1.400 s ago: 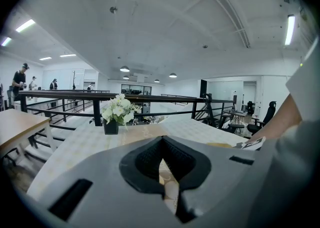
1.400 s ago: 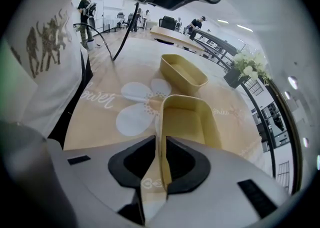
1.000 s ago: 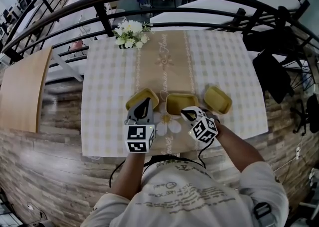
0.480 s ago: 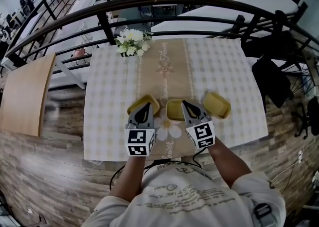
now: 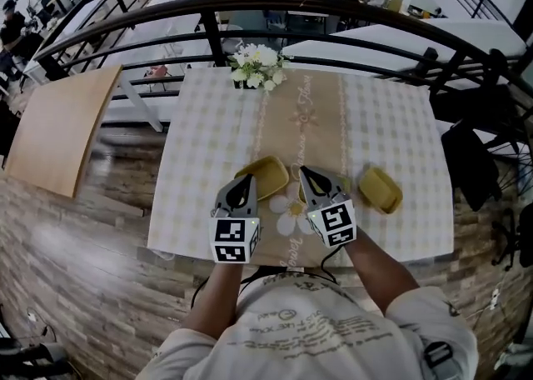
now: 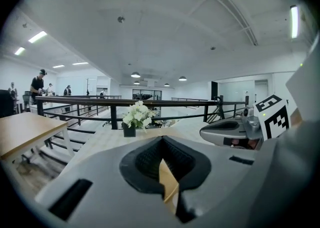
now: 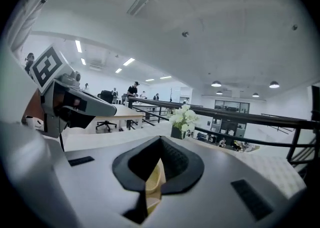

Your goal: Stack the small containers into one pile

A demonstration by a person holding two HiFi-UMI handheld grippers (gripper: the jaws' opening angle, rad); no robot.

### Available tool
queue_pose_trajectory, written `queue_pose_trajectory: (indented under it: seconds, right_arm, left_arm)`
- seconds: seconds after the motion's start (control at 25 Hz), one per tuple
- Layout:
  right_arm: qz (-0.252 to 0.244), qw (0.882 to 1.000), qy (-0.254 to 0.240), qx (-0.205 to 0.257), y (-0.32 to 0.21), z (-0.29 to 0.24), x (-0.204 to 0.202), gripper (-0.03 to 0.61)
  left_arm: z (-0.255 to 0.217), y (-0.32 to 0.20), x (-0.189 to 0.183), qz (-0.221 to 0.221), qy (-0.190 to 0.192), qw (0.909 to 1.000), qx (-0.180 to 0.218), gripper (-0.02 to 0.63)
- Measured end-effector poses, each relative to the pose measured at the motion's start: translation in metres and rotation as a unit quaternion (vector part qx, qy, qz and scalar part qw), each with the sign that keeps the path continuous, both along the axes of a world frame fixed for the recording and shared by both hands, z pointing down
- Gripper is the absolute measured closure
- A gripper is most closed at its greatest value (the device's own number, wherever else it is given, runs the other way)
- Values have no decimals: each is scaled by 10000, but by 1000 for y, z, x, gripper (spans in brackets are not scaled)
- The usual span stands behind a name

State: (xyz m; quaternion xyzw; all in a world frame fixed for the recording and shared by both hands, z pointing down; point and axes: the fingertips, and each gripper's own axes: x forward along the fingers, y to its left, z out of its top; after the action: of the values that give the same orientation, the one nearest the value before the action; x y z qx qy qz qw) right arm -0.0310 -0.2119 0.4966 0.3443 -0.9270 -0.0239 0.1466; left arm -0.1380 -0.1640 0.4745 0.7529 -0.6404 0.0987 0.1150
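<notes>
Containers (image 5: pixel 381 189) at the table's (image 5: pixel 208 145) near edge look light and stiff (likely plastic), best pinched by a rim; left hand-held gripper (image 5: pixel 246 178) and right hand-held gripper (image 5: pixel 303 172) hover closed, empty

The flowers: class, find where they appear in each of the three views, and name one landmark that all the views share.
Head view: flowers at top centre, on the table's far edge.
Left gripper view: flowers left of centre, at mid-height.
Right gripper view: flowers just right of centre, at mid-height.
Shared landmark: the black railing behind them.
</notes>
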Motion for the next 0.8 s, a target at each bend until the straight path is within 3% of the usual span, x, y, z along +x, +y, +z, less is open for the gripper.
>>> queue_pose_trajectory:
  seconds: [0.28, 0.4, 0.48, 0.6, 0.72, 0.8]
  right_arm:
    - [-770, 9967, 197, -171, 18, 13, -60, 575]
    - [-1420, 9855, 878, -307, 30, 44, -79, 575]
    - [-2047, 9648, 1629, -283, 41, 71, -87, 575]
    - [-2910, 9163, 2752, -59, 52, 111, -87, 568]
    - [-3419, 8687, 3583, 74, 51, 144, -83, 500]
    - [-3652, 8434, 3939, 141, 51, 158, -84, 488]
  left_arm:
    - [15, 31, -44, -618, 34, 9978, -230, 611]
    - [21, 41, -58, -819, 86, 9962, -285, 611]
    - [25, 45, -66, -925, 138, 9951, -317, 611]
    - [36, 54, -77, -1098, 278, 9927, -419, 611]
    - [45, 63, -83, -1235, 343, 9905, -496, 611]
    - [49, 67, -86, -1301, 378, 9895, -514, 611]
